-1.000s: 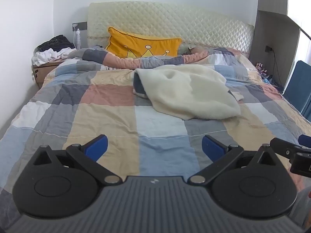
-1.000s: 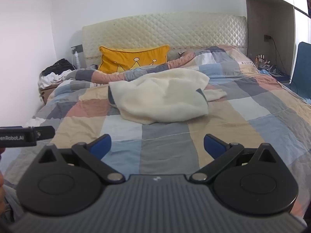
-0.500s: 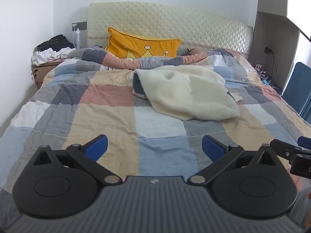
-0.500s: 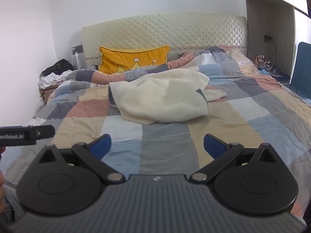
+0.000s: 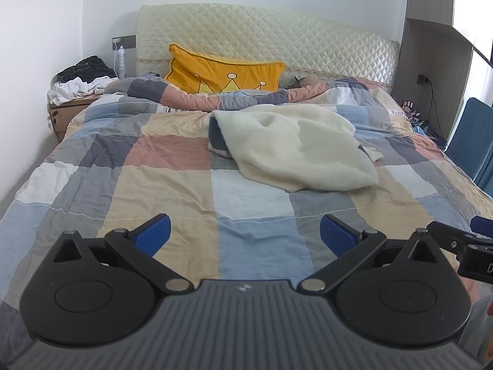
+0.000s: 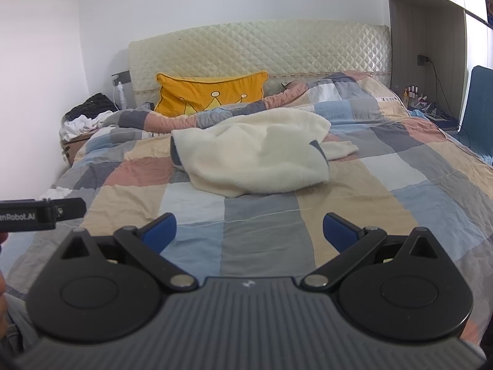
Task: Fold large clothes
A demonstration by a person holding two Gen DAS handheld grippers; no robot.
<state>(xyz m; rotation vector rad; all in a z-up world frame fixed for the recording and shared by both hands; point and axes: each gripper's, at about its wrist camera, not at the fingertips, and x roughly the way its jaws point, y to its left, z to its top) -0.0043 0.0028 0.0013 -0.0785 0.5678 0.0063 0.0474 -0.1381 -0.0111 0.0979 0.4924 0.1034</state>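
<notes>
1. A crumpled cream fleece garment with dark grey patches lies mid-bed on the patchwork quilt, nearer the far end.
2. The left gripper hovers over the near quilt, jaws wide apart, empty.
3. The right gripper does likewise, just beside it.
4. A yellow crown-print pillow leans on the headboard.

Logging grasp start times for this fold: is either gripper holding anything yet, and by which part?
Nothing is held. The left gripper and right gripper are both open and empty above the quilt, short of the cream garment.
</notes>
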